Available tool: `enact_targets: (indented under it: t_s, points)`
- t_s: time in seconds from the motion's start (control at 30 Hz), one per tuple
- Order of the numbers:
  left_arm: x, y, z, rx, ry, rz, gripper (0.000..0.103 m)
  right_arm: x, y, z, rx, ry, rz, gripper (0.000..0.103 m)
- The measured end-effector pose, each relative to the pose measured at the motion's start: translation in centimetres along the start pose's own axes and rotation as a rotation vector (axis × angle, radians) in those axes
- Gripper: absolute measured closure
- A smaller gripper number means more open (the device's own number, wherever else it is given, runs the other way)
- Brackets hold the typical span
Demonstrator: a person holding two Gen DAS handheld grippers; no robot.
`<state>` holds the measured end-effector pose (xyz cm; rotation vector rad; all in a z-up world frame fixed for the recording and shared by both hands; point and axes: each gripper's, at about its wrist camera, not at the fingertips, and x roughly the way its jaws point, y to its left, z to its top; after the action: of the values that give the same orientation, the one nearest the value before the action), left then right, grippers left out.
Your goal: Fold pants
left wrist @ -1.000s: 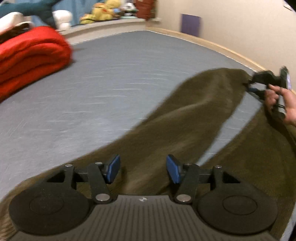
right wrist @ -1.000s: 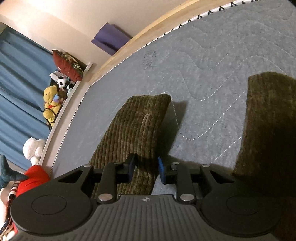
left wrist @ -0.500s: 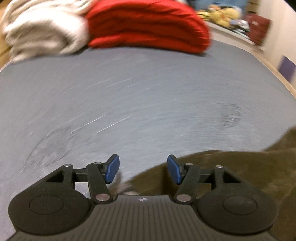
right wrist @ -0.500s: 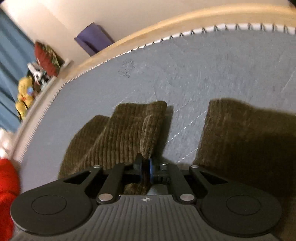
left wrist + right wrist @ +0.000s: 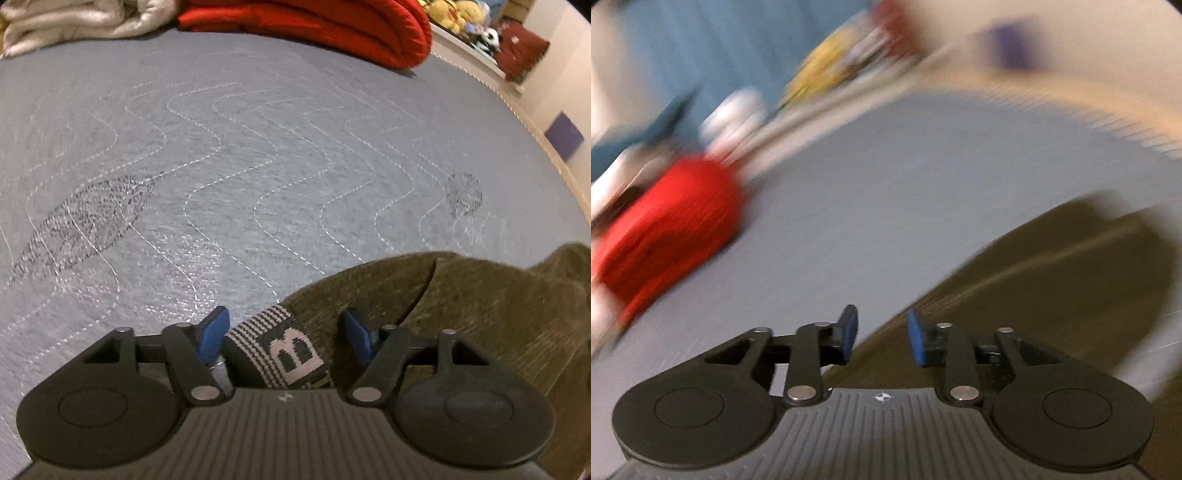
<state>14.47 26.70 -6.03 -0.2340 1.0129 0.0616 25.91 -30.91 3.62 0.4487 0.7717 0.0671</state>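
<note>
Olive corduroy pants (image 5: 480, 306) lie on the grey quilted mattress (image 5: 258, 166), at the lower right of the left wrist view. Their striped waistband (image 5: 291, 354) with a large letter B sits between the pads of my left gripper (image 5: 283, 317). That gripper is open, and its blue pads stand clear of the band on both sides. The right wrist view is blurred by motion. There my right gripper (image 5: 882, 314) hangs above the edge of the pants (image 5: 1052, 280). Its jaws are opening and nothing is pressed between them.
A folded red blanket (image 5: 332, 26) and a cream blanket (image 5: 66, 18) lie at the mattress's far end. Plush toys (image 5: 461, 18) line a shelf beyond. The wooden bed frame (image 5: 554, 158) runs along the right side, with a purple item (image 5: 563, 136) against the wall.
My left gripper swung from the pant leg to the waistband end, still open. My right gripper closed on a pant-leg cuff, then let it go and swept up and away.
</note>
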Motion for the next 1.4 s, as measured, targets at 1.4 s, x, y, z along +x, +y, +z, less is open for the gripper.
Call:
enact_targets:
  t_s: [1.4]
  points:
    - [-3.9,-8.6,-3.1,0.374,-0.186,0.123,0.059,-5.2,-12.2,-4.1,0.367,-0.161,-0.335,0.058]
